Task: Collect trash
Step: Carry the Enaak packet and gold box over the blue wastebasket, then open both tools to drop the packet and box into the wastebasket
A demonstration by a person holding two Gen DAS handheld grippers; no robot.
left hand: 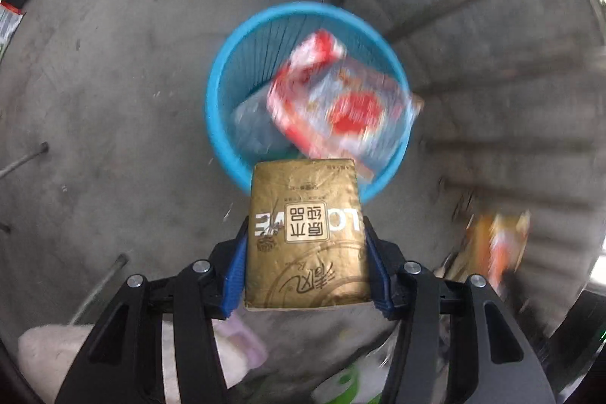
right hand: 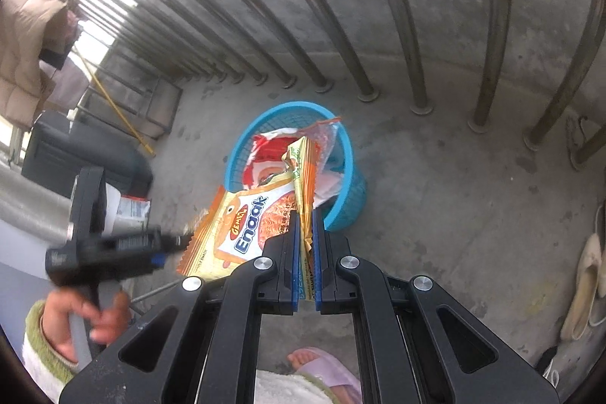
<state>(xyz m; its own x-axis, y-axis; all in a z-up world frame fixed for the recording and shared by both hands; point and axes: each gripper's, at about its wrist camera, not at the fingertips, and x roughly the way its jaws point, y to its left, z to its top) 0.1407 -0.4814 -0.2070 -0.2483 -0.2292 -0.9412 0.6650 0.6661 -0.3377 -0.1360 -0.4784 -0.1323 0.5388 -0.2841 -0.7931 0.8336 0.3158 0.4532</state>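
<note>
The left tool (left hand: pixel 307 254) squeezes a gold paper tissue pack (left hand: pixel 306 233) just above the round blue plastic basket (left hand: pixel 223 70). The right tool (right hand: pixel 306 245) pinches an orange noodle snack wrapper (right hand: pixel 242 230) near the basket. The basket looks full, so dropped trash might slide onto the floor.

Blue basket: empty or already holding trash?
Holding trash: the blue basket stands upright with a red-and-white wrapper inside, poking above its rim.
</note>
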